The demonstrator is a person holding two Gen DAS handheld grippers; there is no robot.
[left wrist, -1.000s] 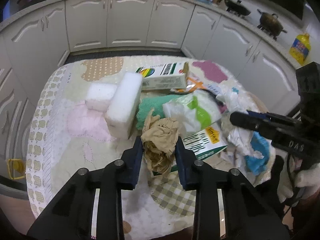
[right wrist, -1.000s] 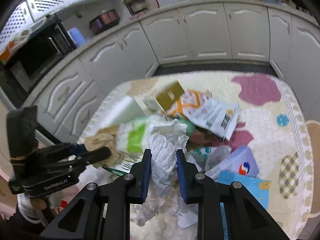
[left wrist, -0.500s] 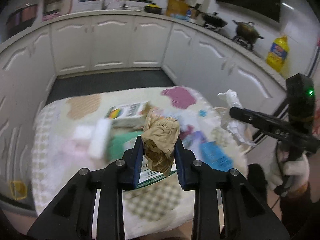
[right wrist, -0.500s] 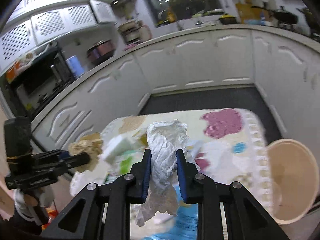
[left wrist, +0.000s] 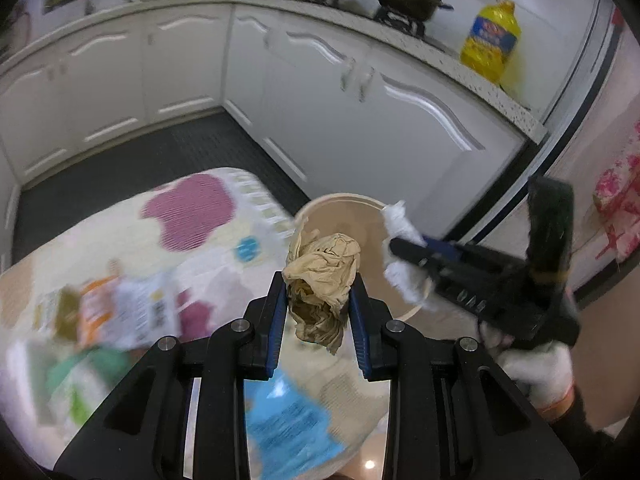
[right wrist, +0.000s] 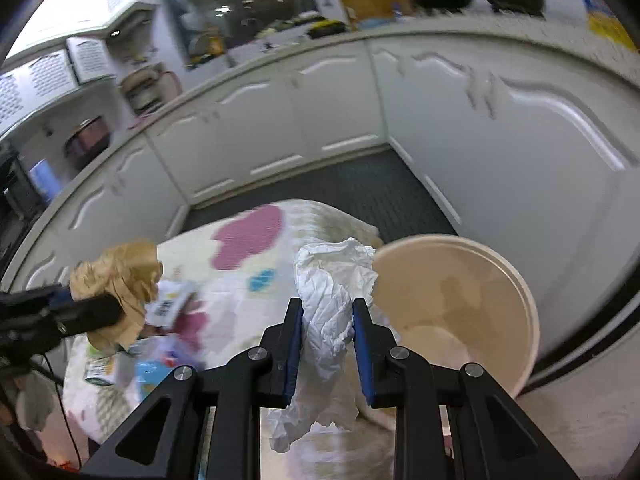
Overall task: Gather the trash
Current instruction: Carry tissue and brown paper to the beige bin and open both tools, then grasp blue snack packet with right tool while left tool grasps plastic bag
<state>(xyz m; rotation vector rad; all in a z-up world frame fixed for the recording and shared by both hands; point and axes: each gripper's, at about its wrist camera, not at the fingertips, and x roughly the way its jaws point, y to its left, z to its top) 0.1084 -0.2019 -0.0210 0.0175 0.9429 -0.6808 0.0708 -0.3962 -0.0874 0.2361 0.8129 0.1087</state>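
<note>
The left gripper [left wrist: 318, 312] clamps a crumpled brown paper wad [left wrist: 322, 276] between its blue pads, held in the air just short of the round beige plastic bin [right wrist: 456, 304]. The right gripper [right wrist: 327, 340] pinches a crumpled white tissue [right wrist: 332, 304], its loose end hanging, near the bin's left rim. The bin stands beside the patterned tablecloth [right wrist: 248, 240], right of the blurred litter.

The counter [left wrist: 248, 200] is covered by a cream cloth with purple patches [left wrist: 188, 212]. Blurred litter lies on it: an orange-and-white packet [left wrist: 120, 308], a blue sheet [left wrist: 288, 420] and green items [left wrist: 80, 384]. A beige bin [right wrist: 460, 300] stands on the floor [right wrist: 360, 188] just beside the counter's edge.
</note>
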